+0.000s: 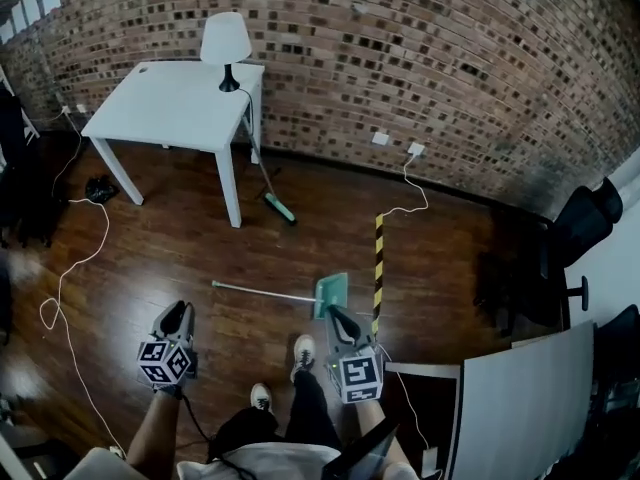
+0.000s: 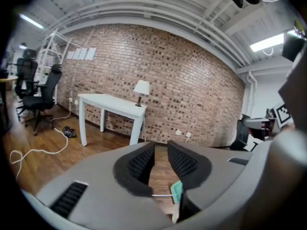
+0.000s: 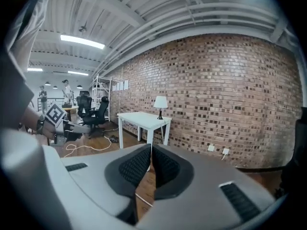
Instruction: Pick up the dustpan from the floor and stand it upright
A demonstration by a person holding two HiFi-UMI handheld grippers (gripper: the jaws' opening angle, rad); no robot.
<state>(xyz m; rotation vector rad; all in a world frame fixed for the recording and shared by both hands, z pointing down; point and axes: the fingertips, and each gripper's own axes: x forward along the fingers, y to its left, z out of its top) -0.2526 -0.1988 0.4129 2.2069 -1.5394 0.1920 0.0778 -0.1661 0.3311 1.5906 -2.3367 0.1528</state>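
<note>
The dustpan (image 1: 331,292) lies flat on the wooden floor (image 1: 450,258), out in the open between the white table (image 1: 170,103) near the brick wall (image 1: 420,58) and the person's shoes (image 1: 303,351). Its teal pan sits just beside a yellow-and-black striped strip (image 1: 379,268), and its long pale handle runs off toward the left of the head view. The left gripper (image 1: 178,313) hangs over bare boards, well apart from the handle's end. Its ribbed pads (image 2: 139,162) stand a narrow way apart with only floor between them, and the teal pan shows low through that gap. The right gripper (image 1: 336,315) overlaps the pan's near edge in the head view; whether it touches the pan cannot be told. Its pads (image 3: 136,166) meet at the tips and hold nothing. Each gripper carries a cube with black-and-white square markers (image 1: 165,361), which bear patterns rather than words. A lamp (image 1: 226,43) stands at the table's back corner, and a broom (image 1: 272,193) with a teal head leans against the table's right edge. A white cable (image 1: 70,268) loops over the floor on the left. Sheets of paper (image 2: 81,54) hang on the wall, their print too small to read.
</note>
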